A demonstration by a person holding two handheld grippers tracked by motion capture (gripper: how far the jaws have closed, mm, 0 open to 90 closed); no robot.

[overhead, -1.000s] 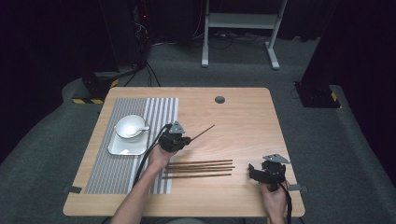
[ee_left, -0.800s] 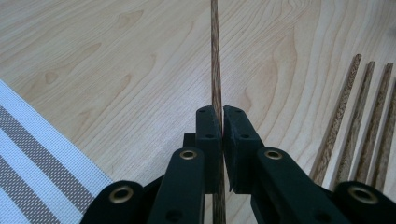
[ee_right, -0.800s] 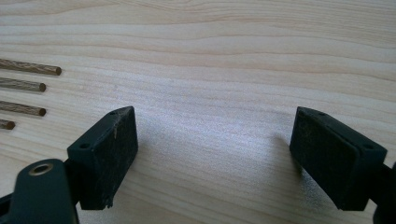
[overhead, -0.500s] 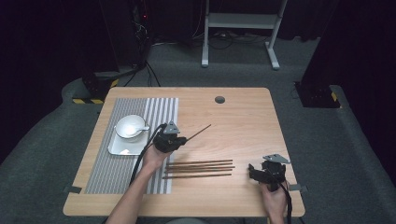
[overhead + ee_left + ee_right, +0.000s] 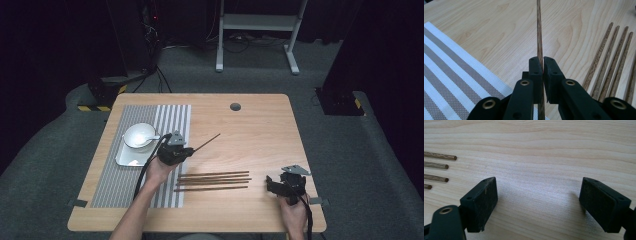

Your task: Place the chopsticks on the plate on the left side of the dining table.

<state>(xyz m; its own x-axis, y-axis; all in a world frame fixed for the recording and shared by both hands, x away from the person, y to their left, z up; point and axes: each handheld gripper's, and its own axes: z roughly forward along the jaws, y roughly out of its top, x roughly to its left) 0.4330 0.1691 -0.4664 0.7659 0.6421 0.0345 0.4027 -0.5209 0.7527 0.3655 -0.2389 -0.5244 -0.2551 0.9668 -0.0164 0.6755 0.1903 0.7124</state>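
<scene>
My left gripper hovers at the right edge of the striped placemat, shut on a dark wooden chopstick. In the left gripper view the chopstick runs straight out between the closed pads of that gripper, over bare wood. Several more chopsticks lie side by side on the table in front of it. Their ends show at the left of the right gripper view. My right gripper rests low near the table's front right, and its jaws stand open with nothing between them.
A white bowl with a spoon sits on a white rectangular plate on the placemat, just left of my left gripper. A cable hole is near the table's far edge. Dark floor surrounds the wooden table.
My left hand has carried the held chopstick a little to the left, toward the placemat and bowl. The right gripper has stayed where it was.
</scene>
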